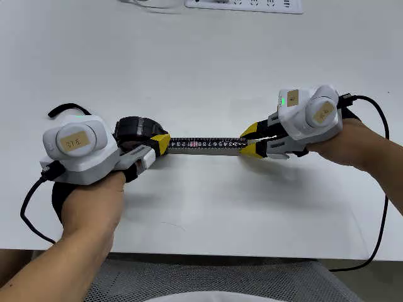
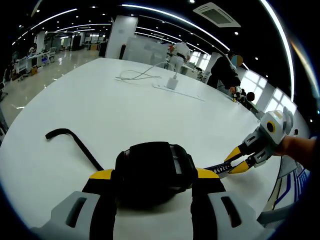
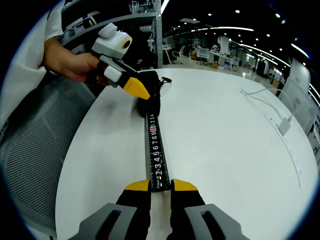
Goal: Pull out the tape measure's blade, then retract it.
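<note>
A person at a white workbench holds a gripper in each hand, with a tape measure stretched between them. The left gripper has its yellow-tipped jaws closed against the two sides of the black tape measure case, clamping it so it rests low on the table. This grip appears meant to anchor the case while the tape is drawn away from it.

The right gripper has its jaws pressed nearly together, pinching the free end of the blade. The blade runs straight and flat just above the tabletop, from the case on the person's left to the right gripper, with its printed numbers facing up. A short length is exposed, with numbers running up to about fourteen. The two grippers face each other along the blade's line, which keeps it from twisting or buckling.

A black wrist strap trails loose on the table behind the case. The pull-out step looks under way or near its end, and the retraction is not yet done.
</note>
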The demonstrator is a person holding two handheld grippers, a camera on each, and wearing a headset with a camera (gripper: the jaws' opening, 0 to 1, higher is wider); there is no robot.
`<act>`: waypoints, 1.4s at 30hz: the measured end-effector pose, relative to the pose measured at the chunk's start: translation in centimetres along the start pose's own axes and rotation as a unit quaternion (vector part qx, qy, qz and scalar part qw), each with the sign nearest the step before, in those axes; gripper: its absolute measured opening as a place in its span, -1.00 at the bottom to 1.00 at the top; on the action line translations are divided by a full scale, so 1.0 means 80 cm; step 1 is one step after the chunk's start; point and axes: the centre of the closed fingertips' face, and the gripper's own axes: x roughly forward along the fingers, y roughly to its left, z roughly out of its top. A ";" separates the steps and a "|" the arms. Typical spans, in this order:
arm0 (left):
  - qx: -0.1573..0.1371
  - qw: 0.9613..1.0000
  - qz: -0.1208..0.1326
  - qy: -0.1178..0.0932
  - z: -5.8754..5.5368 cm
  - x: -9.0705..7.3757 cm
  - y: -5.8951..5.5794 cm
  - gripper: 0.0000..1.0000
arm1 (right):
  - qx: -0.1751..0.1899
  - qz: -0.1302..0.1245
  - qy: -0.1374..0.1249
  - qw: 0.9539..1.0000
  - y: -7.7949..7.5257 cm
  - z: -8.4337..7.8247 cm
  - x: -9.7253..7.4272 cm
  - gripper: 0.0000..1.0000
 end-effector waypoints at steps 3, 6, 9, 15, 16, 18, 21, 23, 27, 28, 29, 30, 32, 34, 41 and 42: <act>0.000 1.000 0.000 0.000 0.000 0.000 0.000 0.12 | 0.000 0.001 -0.002 1.000 0.001 0.004 0.004 -0.79; 0.000 1.000 -0.001 0.001 0.000 0.000 0.000 0.12 | 0.000 0.002 -0.004 1.000 0.002 0.008 0.008 -0.79; -0.001 1.000 -0.001 0.001 0.000 0.000 0.000 0.12 | -0.001 0.002 -0.008 1.000 0.002 0.014 0.012 -0.79; -0.002 1.000 -0.002 -0.001 0.000 0.000 0.000 0.12 | 0.000 0.003 -0.015 1.000 0.003 0.023 0.020 -0.79; -0.002 1.000 -0.002 0.000 0.000 0.000 0.000 0.12 | 0.001 0.003 -0.015 1.000 0.003 0.023 0.021 -0.79; -0.002 1.000 -0.002 0.000 0.000 0.000 0.000 0.12 | 0.001 0.004 -0.017 1.000 0.004 0.026 0.024 -0.79; -0.003 1.000 -0.003 0.001 0.000 0.000 0.000 0.12 | 0.000 0.004 -0.018 1.000 0.004 0.030 0.028 -0.79; -0.003 1.000 -0.003 0.000 0.000 0.000 0.000 0.12 | -0.001 0.004 -0.017 1.000 0.005 0.033 0.031 -0.79; -0.004 1.000 -0.004 0.000 0.000 0.000 0.000 0.12 | -0.002 0.004 -0.018 1.000 0.006 0.040 0.037 -0.79; -0.004 1.000 -0.003 0.000 0.000 0.000 0.000 0.12 | -0.002 0.004 -0.018 1.000 0.006 0.041 0.038 -0.79; -0.005 1.000 -0.003 0.000 0.000 0.000 0.000 0.12 | -0.003 0.004 -0.018 1.000 0.006 0.042 0.038 -0.79; -0.004 1.000 -0.003 0.000 0.000 0.000 0.000 0.12 | -0.003 0.004 -0.018 1.000 0.006 0.042 0.040 -0.79; -0.004 1.000 -0.003 0.000 0.000 0.000 0.000 0.12 | -0.004 0.005 -0.018 1.000 0.007 0.044 0.041 -0.79; -0.005 1.000 -0.004 0.000 0.000 0.000 0.000 0.12 | -0.003 0.005 -0.018 1.000 0.007 0.046 0.042 -0.79; -0.007 1.000 -0.006 0.000 0.000 0.000 0.000 0.12 | -0.009 0.007 -0.021 1.000 0.009 0.056 0.052 -0.79; -0.007 1.000 -0.006 0.000 0.000 0.000 -0.001 0.12 | -0.009 0.007 -0.023 1.000 0.009 0.058 0.054 -0.79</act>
